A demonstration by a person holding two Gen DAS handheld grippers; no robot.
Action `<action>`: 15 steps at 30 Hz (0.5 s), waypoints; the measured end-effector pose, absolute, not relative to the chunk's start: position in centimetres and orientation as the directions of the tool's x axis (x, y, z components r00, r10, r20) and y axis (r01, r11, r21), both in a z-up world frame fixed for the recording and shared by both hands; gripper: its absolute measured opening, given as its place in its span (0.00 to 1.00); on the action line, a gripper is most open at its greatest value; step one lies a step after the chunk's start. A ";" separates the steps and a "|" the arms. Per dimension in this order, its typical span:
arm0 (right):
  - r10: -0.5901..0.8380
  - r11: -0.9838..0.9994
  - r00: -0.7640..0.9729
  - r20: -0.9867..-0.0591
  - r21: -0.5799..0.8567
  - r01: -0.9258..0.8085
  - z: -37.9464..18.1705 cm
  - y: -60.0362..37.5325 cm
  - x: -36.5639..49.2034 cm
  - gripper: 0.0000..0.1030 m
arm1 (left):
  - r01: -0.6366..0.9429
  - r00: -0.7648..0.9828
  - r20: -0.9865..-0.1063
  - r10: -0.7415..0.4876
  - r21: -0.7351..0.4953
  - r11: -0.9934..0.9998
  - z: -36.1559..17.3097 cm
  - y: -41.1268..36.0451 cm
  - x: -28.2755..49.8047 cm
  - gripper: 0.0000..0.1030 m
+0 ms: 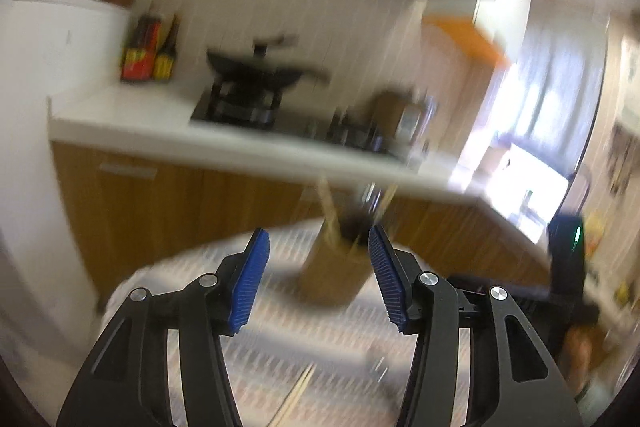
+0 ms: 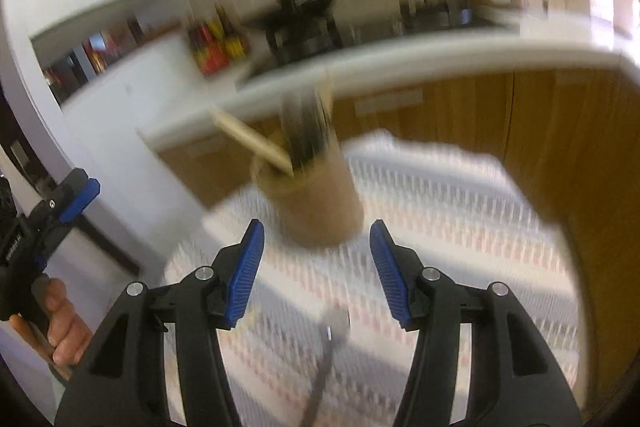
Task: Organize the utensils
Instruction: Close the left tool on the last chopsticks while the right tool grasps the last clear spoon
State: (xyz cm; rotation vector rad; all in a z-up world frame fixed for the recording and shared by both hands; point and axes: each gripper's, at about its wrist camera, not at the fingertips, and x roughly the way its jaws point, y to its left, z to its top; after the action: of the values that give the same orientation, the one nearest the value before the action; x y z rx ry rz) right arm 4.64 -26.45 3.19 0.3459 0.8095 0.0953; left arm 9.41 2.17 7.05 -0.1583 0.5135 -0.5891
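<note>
A brown cylindrical utensil holder [image 1: 334, 275] stands on a patterned cloth, with wooden chopsticks [image 1: 328, 207] and dark utensils sticking out of it. My left gripper [image 1: 318, 231] is open just in front of the holder, with nothing between its blue pads. A loose pair of chopsticks [image 1: 298, 395] lies on the cloth below it. In the right wrist view the same holder [image 2: 316, 195] sits just beyond my open right gripper [image 2: 317, 223]. A grey metal utensil [image 2: 328, 347] lies on the cloth between that gripper's fingers, untouched. Both views are blurred.
The patterned cloth [image 2: 440, 207] covers a table. Behind it runs a white kitchen counter [image 1: 160, 123] over wooden cabinets, with a black wok on a stove [image 1: 252, 75] and sauce bottles [image 1: 148, 55]. A hand [image 2: 60, 323] holds the left gripper at the left edge.
</note>
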 end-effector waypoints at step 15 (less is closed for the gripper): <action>0.163 0.981 0.464 -0.870 0.193 0.017 -7.1 -22.0 6.4 0.40 | 0.641 0.373 -0.871 -0.320 -0.008 0.768 -7.5 -4.4 10.1 0.35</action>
State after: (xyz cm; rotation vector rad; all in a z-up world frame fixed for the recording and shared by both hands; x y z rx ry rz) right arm 6.39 -21.98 -7.10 0.1844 1.0858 0.0905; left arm 10.09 -4.44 -7.49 0.3604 1.0158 -0.6323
